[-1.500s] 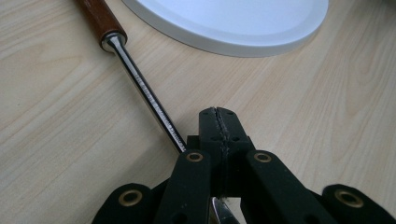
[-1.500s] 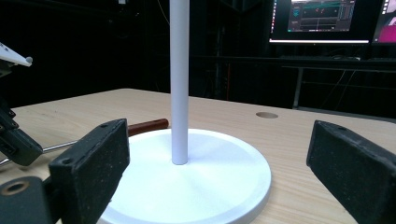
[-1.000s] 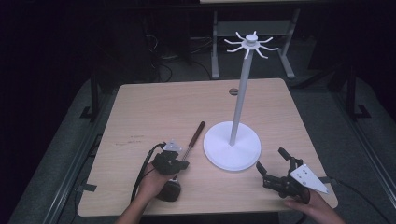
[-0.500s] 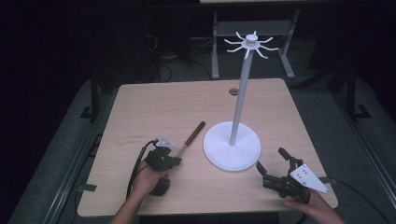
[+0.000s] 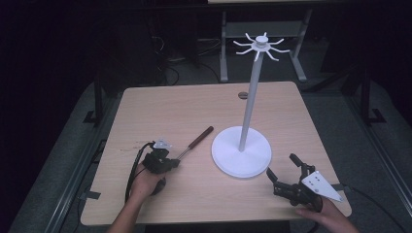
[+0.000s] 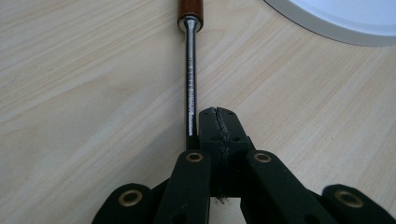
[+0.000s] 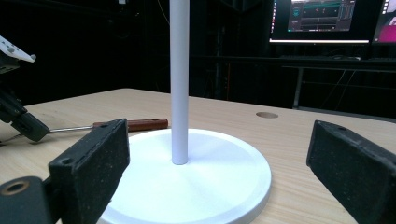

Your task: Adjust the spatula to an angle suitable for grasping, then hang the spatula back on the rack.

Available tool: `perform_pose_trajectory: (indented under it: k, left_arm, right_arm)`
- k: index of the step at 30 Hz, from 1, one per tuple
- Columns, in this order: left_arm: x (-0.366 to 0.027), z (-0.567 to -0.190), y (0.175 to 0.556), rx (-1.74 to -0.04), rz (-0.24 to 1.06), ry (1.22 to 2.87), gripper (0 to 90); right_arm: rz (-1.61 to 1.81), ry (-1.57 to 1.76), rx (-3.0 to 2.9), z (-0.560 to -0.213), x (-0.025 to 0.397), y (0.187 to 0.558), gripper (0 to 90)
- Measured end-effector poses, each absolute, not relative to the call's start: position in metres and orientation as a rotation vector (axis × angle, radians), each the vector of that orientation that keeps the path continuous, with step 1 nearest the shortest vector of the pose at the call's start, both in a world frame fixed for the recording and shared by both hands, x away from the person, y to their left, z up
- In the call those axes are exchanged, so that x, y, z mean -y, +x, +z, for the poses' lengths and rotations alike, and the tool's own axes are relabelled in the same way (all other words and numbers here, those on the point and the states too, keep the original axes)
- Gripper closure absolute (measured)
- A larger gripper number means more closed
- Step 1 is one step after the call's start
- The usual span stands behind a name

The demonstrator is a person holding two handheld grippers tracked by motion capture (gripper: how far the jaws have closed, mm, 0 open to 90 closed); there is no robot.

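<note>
Up close, the left gripper view shows the left tool (image 6: 218, 133) pressed together just beside the screwdriver (image 6: 190, 79), not on its shaft; the high view places it near the table's (image 5: 194, 104) front-left, while the right tool (image 5: 284, 175) gapes apart facing the white stand (image 5: 241, 151).

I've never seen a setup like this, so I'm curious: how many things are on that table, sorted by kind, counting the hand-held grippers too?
Hand-held grippers: 2, the left gripper and the right gripper
White hook stands: 1, the white stand
Wooden-handled tools: 1, the metal-shafted tool, its working end hidden by the left gripper's jaws
Total: 4
</note>
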State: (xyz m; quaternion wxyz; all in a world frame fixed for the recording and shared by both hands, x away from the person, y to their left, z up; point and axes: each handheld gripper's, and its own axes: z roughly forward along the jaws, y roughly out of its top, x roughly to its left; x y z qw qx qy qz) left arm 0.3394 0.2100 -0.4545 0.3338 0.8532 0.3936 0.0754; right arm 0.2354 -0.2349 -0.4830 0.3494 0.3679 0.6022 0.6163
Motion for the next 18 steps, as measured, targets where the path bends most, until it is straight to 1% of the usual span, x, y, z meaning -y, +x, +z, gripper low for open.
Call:
perform_pose_trajectory:
  k: [12,14,17,18]
  left_arm:
    - [-0.213,-0.447,0.341,-1.011,0.186,2.185,89.1]
    - [-0.214,-0.445,0.343,-1.013,0.167,2.178,84.5]
    - [-0.214,-0.441,0.345,-1.006,0.178,2.198,77.9]
    - [-0.213,-0.440,0.346,-1.003,0.179,2.201,77.9]
  right_arm:
    - [1.596,0.953,-1.558,-0.483,0.235,0.235,5.5]
    - [1.594,0.951,-1.558,-0.483,0.235,0.235,5.5]
    - [1.594,0.955,-1.556,-0.483,0.235,0.235,5.5]
    - [1.593,0.955,-1.558,-0.483,0.235,0.235,5.5]
